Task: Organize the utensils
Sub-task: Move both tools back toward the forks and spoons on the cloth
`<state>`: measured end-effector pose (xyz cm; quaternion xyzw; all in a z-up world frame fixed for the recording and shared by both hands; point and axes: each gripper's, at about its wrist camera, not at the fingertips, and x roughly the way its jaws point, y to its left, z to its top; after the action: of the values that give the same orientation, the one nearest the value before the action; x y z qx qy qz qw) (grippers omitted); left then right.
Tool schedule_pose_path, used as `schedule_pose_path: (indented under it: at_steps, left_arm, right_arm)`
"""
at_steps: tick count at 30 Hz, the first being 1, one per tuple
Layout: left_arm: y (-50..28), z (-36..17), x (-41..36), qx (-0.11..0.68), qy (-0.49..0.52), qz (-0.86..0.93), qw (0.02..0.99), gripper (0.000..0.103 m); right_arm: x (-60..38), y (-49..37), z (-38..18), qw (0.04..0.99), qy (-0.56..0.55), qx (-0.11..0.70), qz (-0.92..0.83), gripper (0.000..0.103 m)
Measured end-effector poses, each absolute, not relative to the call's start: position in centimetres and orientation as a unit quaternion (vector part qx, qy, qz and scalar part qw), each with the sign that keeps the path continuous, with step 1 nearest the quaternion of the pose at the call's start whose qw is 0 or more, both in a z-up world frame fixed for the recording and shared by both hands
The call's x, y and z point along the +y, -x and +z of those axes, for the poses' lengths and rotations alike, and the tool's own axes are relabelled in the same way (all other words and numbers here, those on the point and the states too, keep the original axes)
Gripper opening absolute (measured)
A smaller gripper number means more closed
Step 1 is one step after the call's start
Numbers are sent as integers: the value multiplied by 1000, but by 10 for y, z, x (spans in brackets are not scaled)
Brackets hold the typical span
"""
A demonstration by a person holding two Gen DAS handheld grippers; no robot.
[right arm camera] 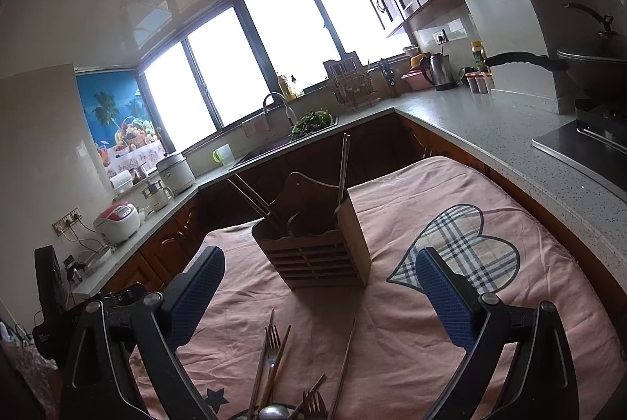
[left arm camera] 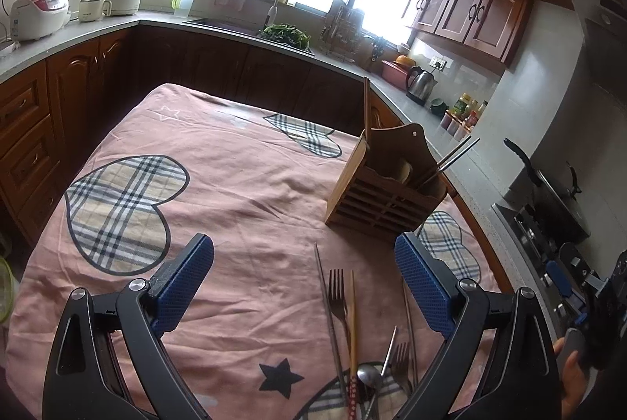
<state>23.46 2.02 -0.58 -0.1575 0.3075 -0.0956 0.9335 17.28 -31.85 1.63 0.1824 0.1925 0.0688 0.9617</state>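
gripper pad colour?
Dark blue, with a fine dotted texture, on black frames. Clearest in the left wrist view, on the left gripper pads.

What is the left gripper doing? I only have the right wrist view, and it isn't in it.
Observer: The left gripper is open and empty, above the pink tablecloth, short of the wooden utensil holder.
Operator: The loose pile is cut off at my bottom edge. What lies there?
Observer: A metal spoon lies between a wooden chopstick with a red patterned end and a fork.
Operator: The sticks leaning out of the holder look dark to me. Are they metal?
Observer: Yes, they are silvery metal chopsticks.
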Motion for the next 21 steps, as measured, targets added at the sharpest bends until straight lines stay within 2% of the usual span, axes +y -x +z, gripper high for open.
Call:
schedule_pose_path:
  at_steps: [21]
  left_arm:
    - [-210,-54,7,355,121,-84,923,96]
  right_arm:
    - [-303,-148,-35,953,-155,252,66,99]
